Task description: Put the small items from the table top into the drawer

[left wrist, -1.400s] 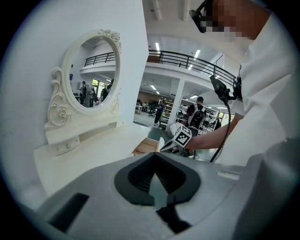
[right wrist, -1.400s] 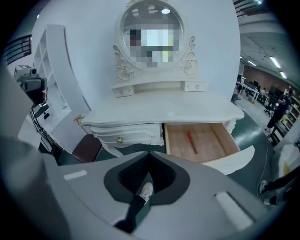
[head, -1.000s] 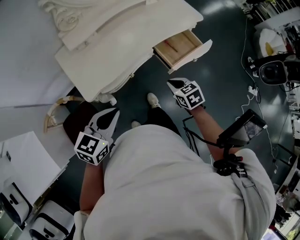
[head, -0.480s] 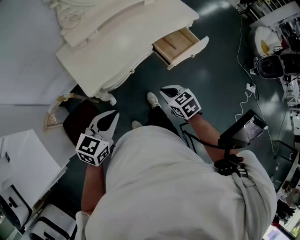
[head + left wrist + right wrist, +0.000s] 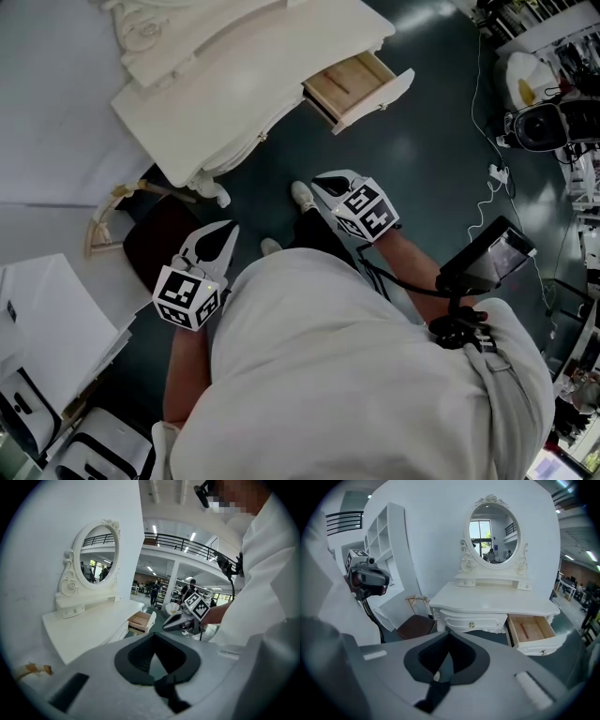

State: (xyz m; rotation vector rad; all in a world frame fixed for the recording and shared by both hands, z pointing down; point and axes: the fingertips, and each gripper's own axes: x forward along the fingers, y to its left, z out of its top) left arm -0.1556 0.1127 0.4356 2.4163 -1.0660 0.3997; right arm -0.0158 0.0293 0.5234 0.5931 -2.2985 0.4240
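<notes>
The white dressing table (image 5: 244, 84) has a bare top, with no small items on it in any view. Its wooden drawer (image 5: 352, 82) stands pulled open at the right end. In the right gripper view a thin reddish item (image 5: 528, 630) lies in the drawer (image 5: 534, 631). My right gripper (image 5: 323, 180) hangs shut and empty over the dark floor, below the drawer and apart from it. My left gripper (image 5: 228, 228) is shut and empty above the brown chair seat (image 5: 159, 239). Both sets of jaws meet with nothing between them, left gripper (image 5: 156, 660) and right gripper (image 5: 446, 660).
An oval mirror (image 5: 493, 534) stands at the back of the table. The person's shoe (image 5: 302, 197) is on the floor beside the right gripper. Camera gear (image 5: 544, 131) and cables (image 5: 487, 173) sit at the right. White boxes (image 5: 47, 319) lie at the left.
The right gripper has drawn back from the open drawer, moving left and toward the person's body. The left gripper has stayed where it was.
</notes>
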